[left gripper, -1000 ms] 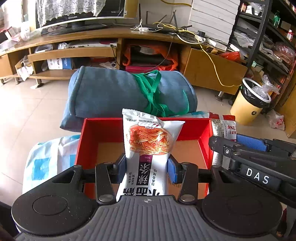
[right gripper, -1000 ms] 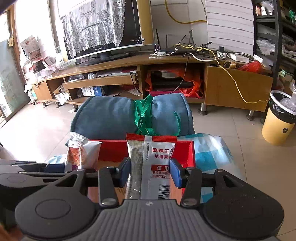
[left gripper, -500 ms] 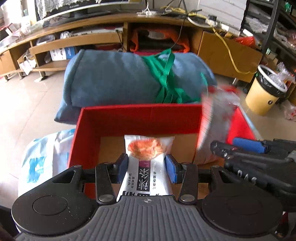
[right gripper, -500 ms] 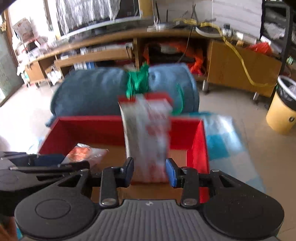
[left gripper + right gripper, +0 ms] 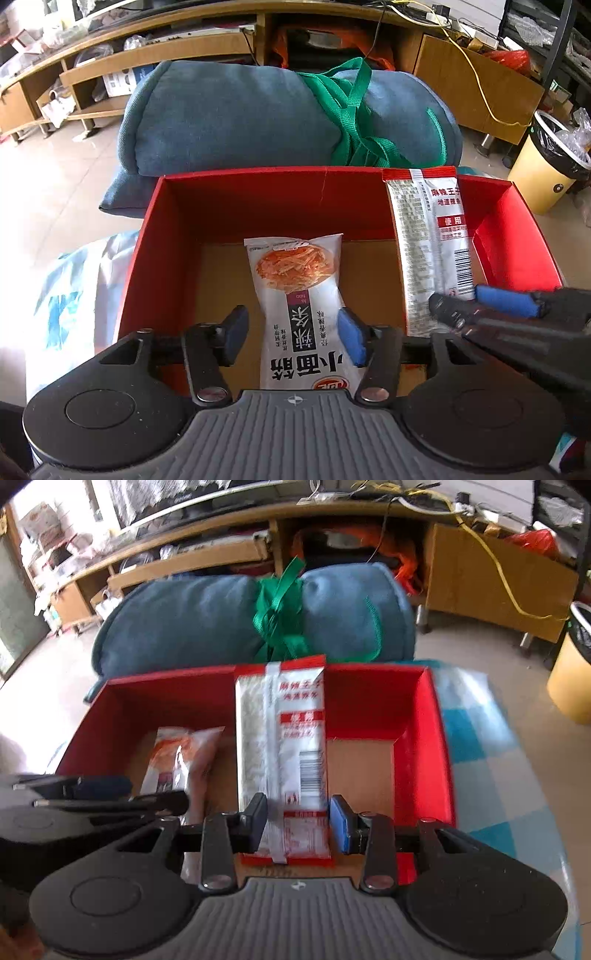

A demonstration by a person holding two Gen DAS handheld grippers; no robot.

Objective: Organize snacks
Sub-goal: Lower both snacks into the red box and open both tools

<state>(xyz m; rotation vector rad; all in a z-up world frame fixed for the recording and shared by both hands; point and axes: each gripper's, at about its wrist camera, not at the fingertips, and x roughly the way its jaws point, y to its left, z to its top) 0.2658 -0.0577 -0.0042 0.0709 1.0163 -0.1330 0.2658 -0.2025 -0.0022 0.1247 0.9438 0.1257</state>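
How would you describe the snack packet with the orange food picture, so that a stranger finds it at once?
Look for the red box in front of the rolled blue cushion. On its brown floor, left of the tall silver packet, lies a white packet. Only this packet shows a round picture of orange shredded food and a dark label strip.

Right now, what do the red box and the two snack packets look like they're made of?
Red box: probably cardboard, with glossy red walls and a plain brown, matte floor. White packet with the noodle picture: thin plastic film, glossy and crinkled. Silver packet with red ends: looks like metallised foil-plastic with a glinting surface.
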